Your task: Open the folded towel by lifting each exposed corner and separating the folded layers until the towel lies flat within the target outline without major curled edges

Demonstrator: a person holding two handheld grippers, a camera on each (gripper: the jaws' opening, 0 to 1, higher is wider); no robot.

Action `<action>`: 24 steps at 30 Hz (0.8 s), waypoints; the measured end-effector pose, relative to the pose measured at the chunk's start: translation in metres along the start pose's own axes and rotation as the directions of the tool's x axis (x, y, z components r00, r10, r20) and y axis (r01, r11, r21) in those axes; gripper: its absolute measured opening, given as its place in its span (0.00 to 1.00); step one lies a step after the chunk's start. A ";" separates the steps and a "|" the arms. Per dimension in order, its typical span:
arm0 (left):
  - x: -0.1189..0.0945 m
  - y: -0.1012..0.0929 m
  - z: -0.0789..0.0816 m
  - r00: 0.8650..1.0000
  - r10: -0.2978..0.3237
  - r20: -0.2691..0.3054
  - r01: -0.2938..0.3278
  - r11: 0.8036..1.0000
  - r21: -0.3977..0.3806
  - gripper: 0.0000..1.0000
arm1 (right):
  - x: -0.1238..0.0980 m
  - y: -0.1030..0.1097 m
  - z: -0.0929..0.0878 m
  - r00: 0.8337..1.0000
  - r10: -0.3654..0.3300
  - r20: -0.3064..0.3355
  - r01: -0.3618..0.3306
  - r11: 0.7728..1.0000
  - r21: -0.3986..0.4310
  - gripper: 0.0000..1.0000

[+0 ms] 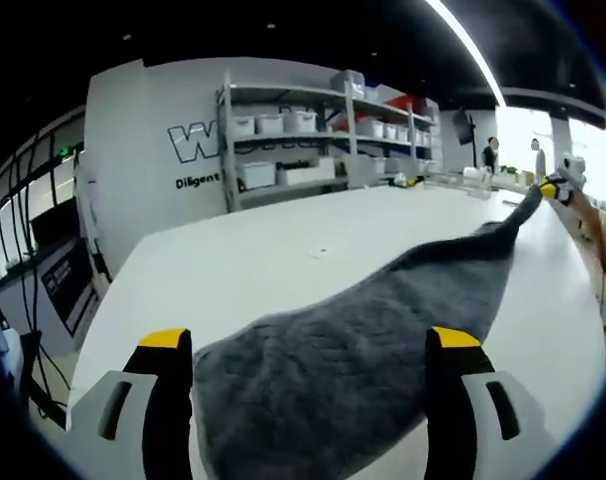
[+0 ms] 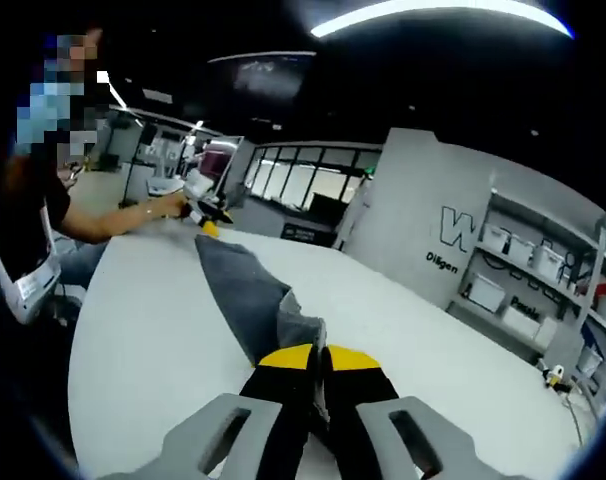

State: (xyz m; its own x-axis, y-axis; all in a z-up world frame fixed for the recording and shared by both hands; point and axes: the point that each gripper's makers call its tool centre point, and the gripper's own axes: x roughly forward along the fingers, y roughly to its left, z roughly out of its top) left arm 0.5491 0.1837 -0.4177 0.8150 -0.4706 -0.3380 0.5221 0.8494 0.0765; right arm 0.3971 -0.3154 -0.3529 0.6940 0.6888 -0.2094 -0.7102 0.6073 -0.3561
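towel (image 1: pixel 383 330) stretched above white desk (image 1: pixel 283 250) (grey, between both grippers) | right gripper (image 2: pixel 318 358) pinching one end | left gripper (image 1: pixel 308 345) spread, towel between its jaws

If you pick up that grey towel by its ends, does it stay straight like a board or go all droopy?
Probably droopy. The grey towel hangs in a soft sagging strip between the right gripper and the left gripper, and it creases near the pinch. Its fuzzy surface looks grippy, so it likely won't slip out easily.
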 end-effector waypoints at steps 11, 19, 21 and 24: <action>-0.001 0.000 0.001 1.000 -0.006 0.010 0.006 1.000 -0.013 0.95 | -0.007 0.042 -0.058 0.974 0.199 -0.111 -0.206 0.977 -0.055 0.00; -0.001 -0.001 -0.001 1.000 -0.006 0.004 0.006 1.000 -0.015 0.95 | -0.001 0.065 -0.107 0.910 0.299 -0.288 -0.312 0.950 0.001 0.00; -0.001 0.001 -0.001 1.000 -0.003 0.004 0.003 1.000 -0.016 0.95 | 0.001 0.067 -0.109 0.905 0.320 -0.282 -0.324 0.946 0.032 0.00; -0.002 0.000 -0.001 1.000 -0.003 0.006 0.003 1.000 -0.019 0.95 | 0.002 0.067 -0.112 0.898 0.330 -0.292 -0.321 0.944 0.077 0.00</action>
State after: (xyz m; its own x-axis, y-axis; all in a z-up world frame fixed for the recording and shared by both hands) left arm 0.5472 0.1847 -0.4181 0.8151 -0.4743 -0.3325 0.5197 0.8524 0.0581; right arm 0.3637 -0.3180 -0.4795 0.4235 0.7031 -0.5712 -0.9024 0.3825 -0.1982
